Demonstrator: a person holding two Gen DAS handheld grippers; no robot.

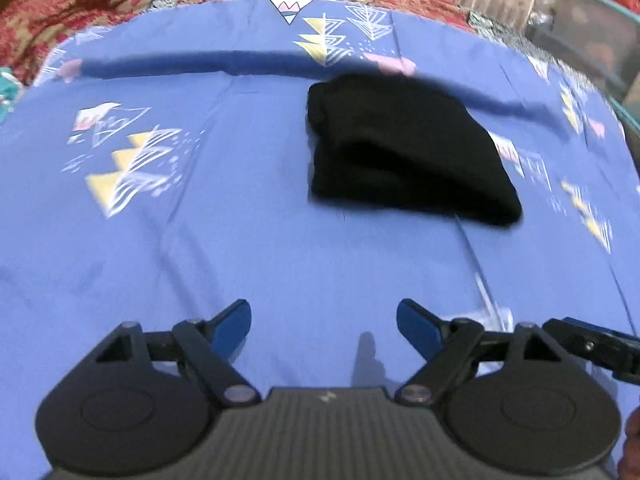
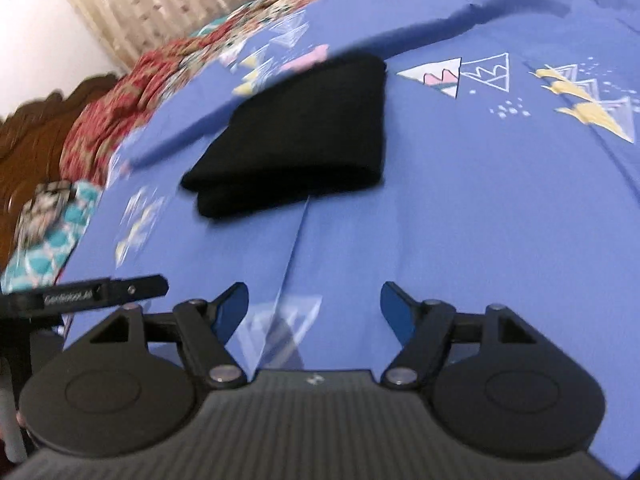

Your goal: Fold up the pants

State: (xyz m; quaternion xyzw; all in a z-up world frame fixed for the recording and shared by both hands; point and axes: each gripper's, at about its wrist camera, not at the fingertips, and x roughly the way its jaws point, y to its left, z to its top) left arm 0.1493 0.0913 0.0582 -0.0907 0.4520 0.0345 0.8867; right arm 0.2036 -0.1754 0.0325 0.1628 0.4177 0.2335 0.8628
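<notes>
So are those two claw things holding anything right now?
No, nothing. The left gripper and right gripper both have their fingers spread over bare blue sheet, and the folded black pants lie untouched ahead.

The left gripper (image 1: pixel 324 324) hangs over a blue bedsheet (image 1: pixel 240 240) printed with yellow, white and pink triangles, its blue-padded jaws spread wide with only sheet showing between them. Ahead of the claw and a little to its right lie the black pants (image 1: pixel 404 152), folded into a compact bundle and well apart from the fingers. A raised crease in the sheet runs crosswise beyond the bundle. Farther ahead, a red floral blanket (image 1: pixel 80 4) borders the sheet. Just to the claw's right, part of the right gripper (image 1: pixel 596 344) pokes in.
</notes>
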